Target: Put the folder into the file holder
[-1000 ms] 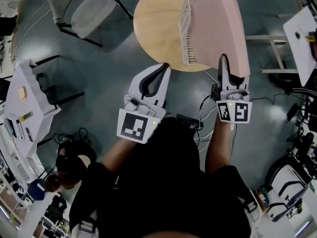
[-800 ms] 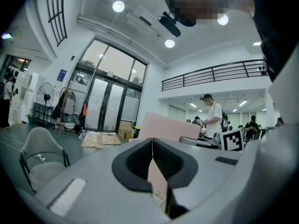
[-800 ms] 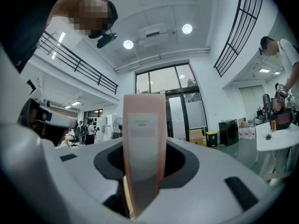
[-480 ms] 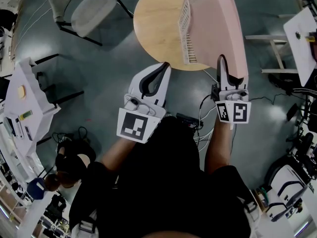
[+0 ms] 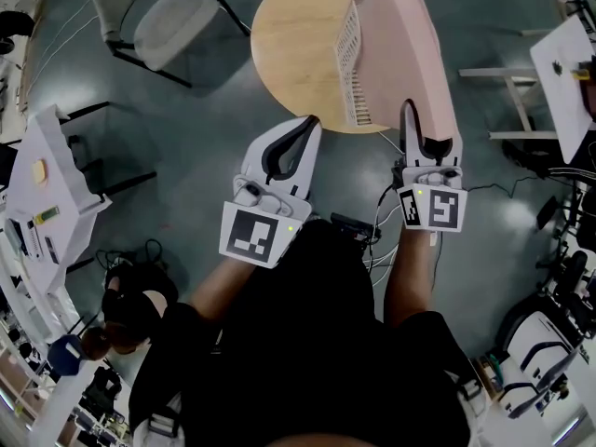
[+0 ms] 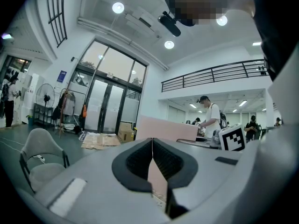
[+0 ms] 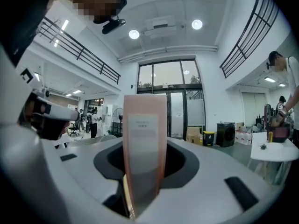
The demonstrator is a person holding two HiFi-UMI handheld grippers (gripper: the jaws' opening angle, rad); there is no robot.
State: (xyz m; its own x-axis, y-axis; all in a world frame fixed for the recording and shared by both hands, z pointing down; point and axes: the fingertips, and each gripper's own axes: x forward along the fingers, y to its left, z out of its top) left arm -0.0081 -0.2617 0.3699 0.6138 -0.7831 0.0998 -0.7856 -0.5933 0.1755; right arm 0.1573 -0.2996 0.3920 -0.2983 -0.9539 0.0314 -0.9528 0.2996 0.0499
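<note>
A white mesh file holder (image 5: 350,59) stands on the round wooden table (image 5: 289,35). The pink folder (image 5: 416,49) is held on edge above the holder's right side and hides that part of it. I cannot tell whether its far end is inside the holder. My right gripper (image 5: 416,119) is shut on the folder's near end, and in the right gripper view the folder's spine (image 7: 142,143) fills the gap between the jaws. My left gripper (image 5: 309,122) hovers at the table's near edge. Its jaws meet with nothing between them (image 6: 152,141).
A grey chair (image 5: 163,17) stands left of the table. A white table (image 5: 563,68) sits at the right edge, with a wooden frame (image 5: 507,101) between it and the round table. Cables (image 5: 386,212) trail on the floor beside me. White equipment (image 5: 47,194) stands at the left.
My right gripper has shifted a little forward and left, bringing the folder more edge-on and closer over the file holder. The left gripper has stayed put.
</note>
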